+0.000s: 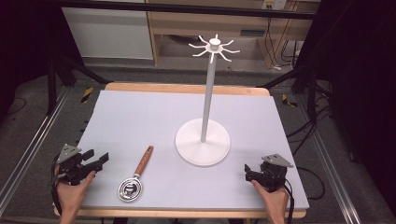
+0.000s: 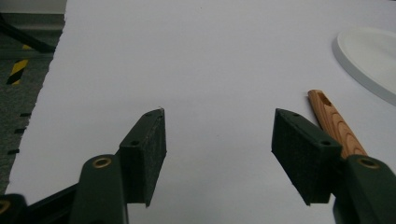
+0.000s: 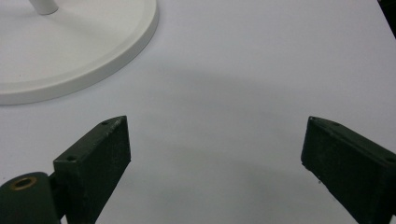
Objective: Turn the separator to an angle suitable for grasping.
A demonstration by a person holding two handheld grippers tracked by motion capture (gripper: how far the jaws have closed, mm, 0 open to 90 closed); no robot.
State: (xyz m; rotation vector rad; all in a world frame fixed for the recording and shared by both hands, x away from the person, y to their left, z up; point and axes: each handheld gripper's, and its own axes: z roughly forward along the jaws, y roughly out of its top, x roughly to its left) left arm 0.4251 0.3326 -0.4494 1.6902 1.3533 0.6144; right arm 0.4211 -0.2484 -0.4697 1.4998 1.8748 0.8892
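At the near edge of the table [image 1: 140,107], the left gripper [image 1: 95,163] and right gripper [image 1: 248,173] are held with jaws spread, nothing between them. The wooden-handled strainer [image 1: 136,175] is seen just beside the left gripper; farther off, the white hook stand [image 1: 203,140] is placed.

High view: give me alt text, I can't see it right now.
A wooden-handled strainer lies on the grey table between an open left hand-held gripper and a white hook stand. The right hand-held gripper rests open near the stand's base.
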